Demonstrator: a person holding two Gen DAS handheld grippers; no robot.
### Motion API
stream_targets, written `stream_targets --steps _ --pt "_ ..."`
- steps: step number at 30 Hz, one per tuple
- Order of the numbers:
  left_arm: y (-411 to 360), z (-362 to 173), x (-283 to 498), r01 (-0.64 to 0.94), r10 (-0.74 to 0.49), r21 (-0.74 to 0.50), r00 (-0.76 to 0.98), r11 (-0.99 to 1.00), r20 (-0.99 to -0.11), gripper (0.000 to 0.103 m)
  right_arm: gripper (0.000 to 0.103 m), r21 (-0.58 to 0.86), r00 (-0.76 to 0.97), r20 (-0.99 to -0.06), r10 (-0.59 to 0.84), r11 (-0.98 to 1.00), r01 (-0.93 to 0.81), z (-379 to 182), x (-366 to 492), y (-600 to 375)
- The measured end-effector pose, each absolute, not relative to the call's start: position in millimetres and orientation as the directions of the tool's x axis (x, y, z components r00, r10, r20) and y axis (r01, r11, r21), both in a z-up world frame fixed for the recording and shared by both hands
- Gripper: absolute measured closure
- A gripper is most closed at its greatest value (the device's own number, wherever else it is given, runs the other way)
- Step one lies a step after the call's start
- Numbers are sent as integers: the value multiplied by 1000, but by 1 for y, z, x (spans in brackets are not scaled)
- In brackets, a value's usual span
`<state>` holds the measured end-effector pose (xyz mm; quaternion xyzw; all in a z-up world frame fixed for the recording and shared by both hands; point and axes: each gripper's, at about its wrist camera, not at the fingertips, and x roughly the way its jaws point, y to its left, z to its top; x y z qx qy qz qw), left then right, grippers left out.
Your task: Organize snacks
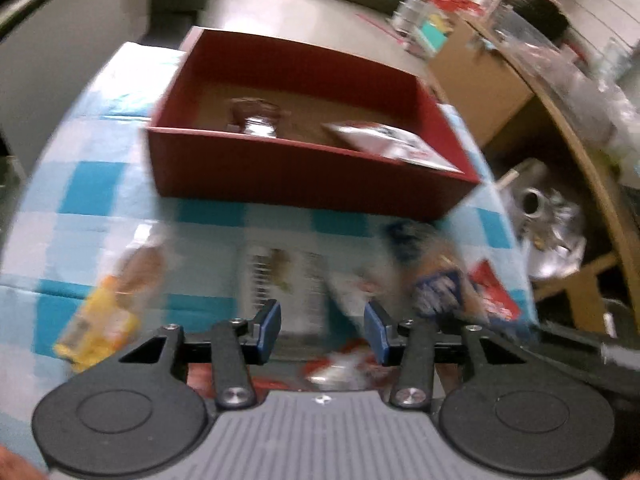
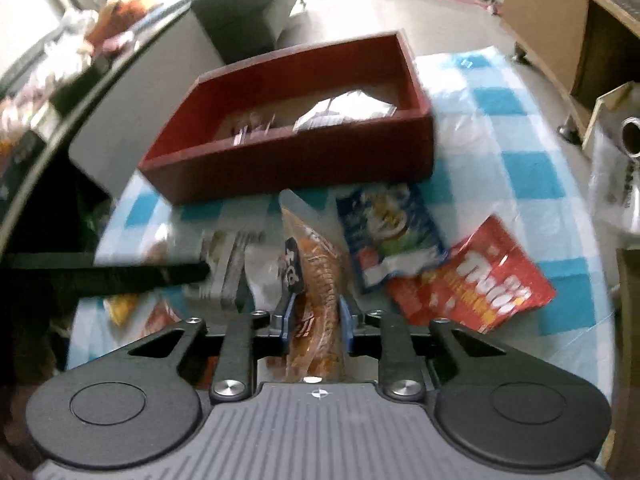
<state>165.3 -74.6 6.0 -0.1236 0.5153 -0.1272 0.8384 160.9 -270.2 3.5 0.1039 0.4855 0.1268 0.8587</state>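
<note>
1. Nearest the right wrist camera, the right gripper [image 2: 316,318] has its jaws closed on a clear bread packet [image 2: 316,276] with an orange-brown loaf inside; the packet runs forward from between the blue pads.
2. Just beyond, a blue packet [image 2: 390,236] and a red packet [image 2: 472,280] lie side by side on the checked cloth [image 2: 532,176] of the bench, the red one overlapping the blue one's near corner.
3. Left of the bread, a grey-white packet [image 2: 224,268] lies flat.
4. Seen from the left wrist, the left gripper [image 1: 323,326] has its jaws partly open with nothing between them, over blurred packets.
5. A yellow packet [image 1: 96,328] lies on the cloth to its left.
6. Farther back stands the red box [image 1: 304,176], holding a white packet [image 1: 394,144] and a brown-wrapped snack [image 1: 252,114].
7. Beyond the bench is pale floor [image 1: 280,4].
</note>
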Motion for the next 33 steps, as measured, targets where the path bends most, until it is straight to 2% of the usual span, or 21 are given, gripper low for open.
stream_targets --steps 4,9,13,14,15,16,17,19,21,23,33 --pt "-94 -4 171 78 -376 -377 394 923 -839 63 81 349 541 -772 334 934 -78 14 160 -293" --pt "-110 -32 180 -11 -382 -407 329 913 -864 63 81 365 512 -784 351 928 -77 5 164 -301" --pt "-126 -31 182 -11 -326 -361 405 932 -854 66 81 399 481 -791 377 915 -62 -4 169 -307" --pt "-124 -31 182 -19 -318 -358 418 933 -851 69 79 405 482 -790 379 913 -54 -4 168 -309" --pt "-123 -31 182 -29 -311 -357 429 934 -848 77 78 404 487 -790 372 914 -42 -4 168 -312" --pt "-122 -31 182 -35 -301 -349 433 936 -850 83 73 400 493 -791 363 916 -34 -3 167 -314" --pt "-120 -31 182 -28 -303 -348 430 937 -850 84 63 396 494 -793 357 918 -28 -4 166 -316" --pt "-115 -31 182 -36 -319 -368 425 929 -847 86 53 392 482 -802 353 920 -22 -7 166 -319" --pt "-110 -29 183 -52 -326 -381 421 923 -846 89 49 398 474 -804 360 917 -23 -9 167 -320" --pt "-104 -24 181 -51 -326 -382 425 923 -845 91 37 387 459 -815 355 922 -26 -12 168 -317" --pt "-60 -4 163 -25 -346 -395 436 918 -831 92 35 307 367 -871 327 945 -114 -30 177 -275"
